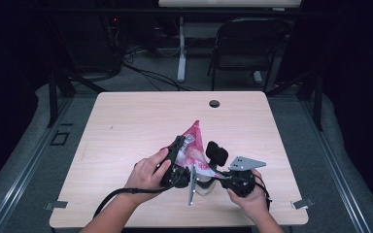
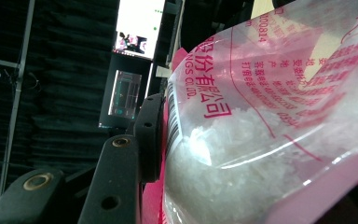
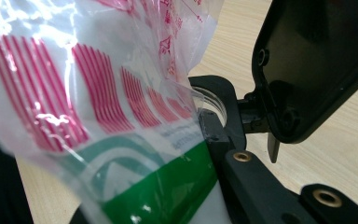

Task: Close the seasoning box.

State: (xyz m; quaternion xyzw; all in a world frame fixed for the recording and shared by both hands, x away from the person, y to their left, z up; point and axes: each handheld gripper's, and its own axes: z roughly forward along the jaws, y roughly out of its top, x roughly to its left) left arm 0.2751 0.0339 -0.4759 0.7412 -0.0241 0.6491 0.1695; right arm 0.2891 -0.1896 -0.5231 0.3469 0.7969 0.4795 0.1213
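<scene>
Your left gripper (image 1: 180, 154) squeezes the bag (image 1: 194, 145). Your right gripper (image 1: 212, 171) holds a cup (image 3: 209, 103) under it, jaws as closed as they go. Pouring isn't done; grains remain inside.

bag (image 1: 195, 145): clear plastic, red print and stripes, a green band, white crystals inside
grippers: black, grey plates
table (image 1: 126, 126): pale wood grain
chair (image 1: 245, 46), behind table: black

You can't see the clear plastic cup (image 1: 205, 187) whole: the red-printed transparent bag of white crystals (image 1: 194, 148) hides its far side.
</scene>
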